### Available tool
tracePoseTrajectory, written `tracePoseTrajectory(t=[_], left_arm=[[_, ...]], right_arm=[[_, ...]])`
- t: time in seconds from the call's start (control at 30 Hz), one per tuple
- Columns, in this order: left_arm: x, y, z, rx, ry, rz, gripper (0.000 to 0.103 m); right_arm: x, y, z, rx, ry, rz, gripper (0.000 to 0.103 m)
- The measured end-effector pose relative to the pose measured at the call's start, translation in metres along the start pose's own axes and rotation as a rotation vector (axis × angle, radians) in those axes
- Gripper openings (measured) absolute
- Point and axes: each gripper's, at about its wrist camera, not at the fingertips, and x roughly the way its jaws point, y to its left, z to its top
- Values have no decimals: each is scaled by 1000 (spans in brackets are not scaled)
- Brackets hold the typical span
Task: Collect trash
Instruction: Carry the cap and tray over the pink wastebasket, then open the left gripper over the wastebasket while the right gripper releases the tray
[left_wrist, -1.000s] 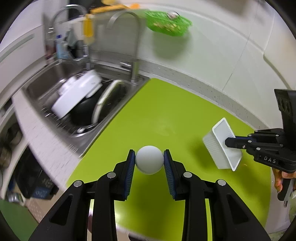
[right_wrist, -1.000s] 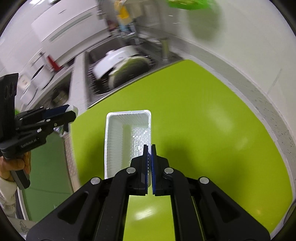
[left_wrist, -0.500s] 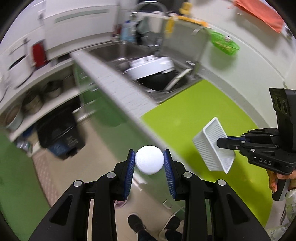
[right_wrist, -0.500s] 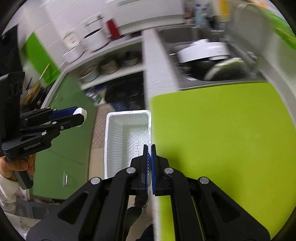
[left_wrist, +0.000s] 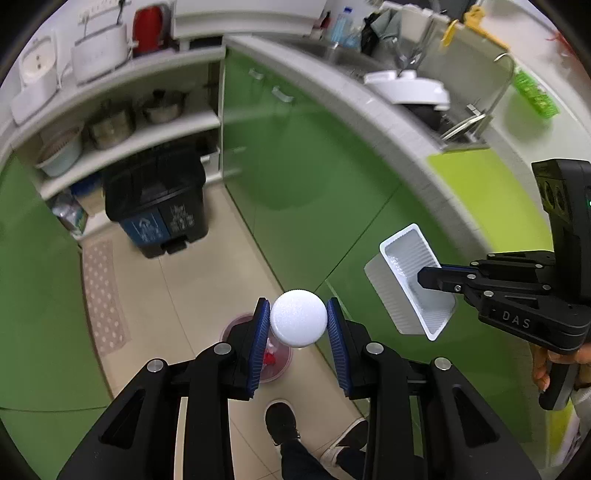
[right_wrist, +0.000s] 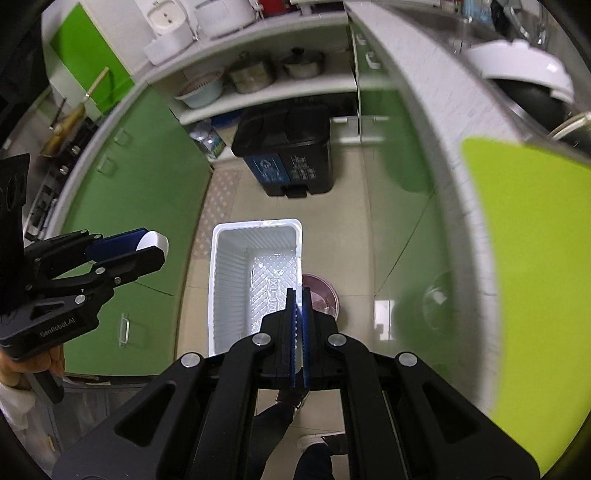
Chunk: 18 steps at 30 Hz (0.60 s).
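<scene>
My left gripper (left_wrist: 298, 325) is shut on a white foam ball (left_wrist: 298, 318) and holds it in the air above the floor. It also shows in the right wrist view (right_wrist: 147, 245) at the left. My right gripper (right_wrist: 298, 295) is shut on the rim of a white plastic tray (right_wrist: 255, 273), held out over the floor; the tray also shows in the left wrist view (left_wrist: 410, 280). A small pink bin (left_wrist: 240, 325) with red and white scraps stands on the floor right below the ball; it also shows in the right wrist view (right_wrist: 323, 295).
A black two-part waste bin (left_wrist: 159, 206) stands by the shelves with pots (left_wrist: 110, 122). Green cabinet fronts (left_wrist: 303, 155) run under the counter (left_wrist: 369, 103). The lime mat (right_wrist: 535, 258) lies on the counter at the right. A person's shoes (left_wrist: 280, 421) are below.
Both grippers have swung further away from the counter and now point down at the floor. The pink bin has come into view below them. Both grips are unchanged.
</scene>
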Motion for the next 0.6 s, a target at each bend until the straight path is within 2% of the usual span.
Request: tracePoseTrajectory(t=[0.17, 0.33, 0.53, 0.57, 0.6], left_arm=[[69, 30, -17, -22, 46, -10, 32], [129, 50, -40, -42, 95, -29, 32], [161, 62, -55, -64, 113, -41, 32], [162, 64, -55, -67, 112, -39, 34], [164, 65, -55, -69, 112, -35, 50]], right_arm=[[60, -11, -10, 32, 44, -25, 2], [100, -24, -28, 57, 74, -44, 2], [121, -33, -38, 79, 88, -48, 2], [122, -34, -37, 81, 88, -47, 2], [123, -34, -37, 82, 87, -46, 2]])
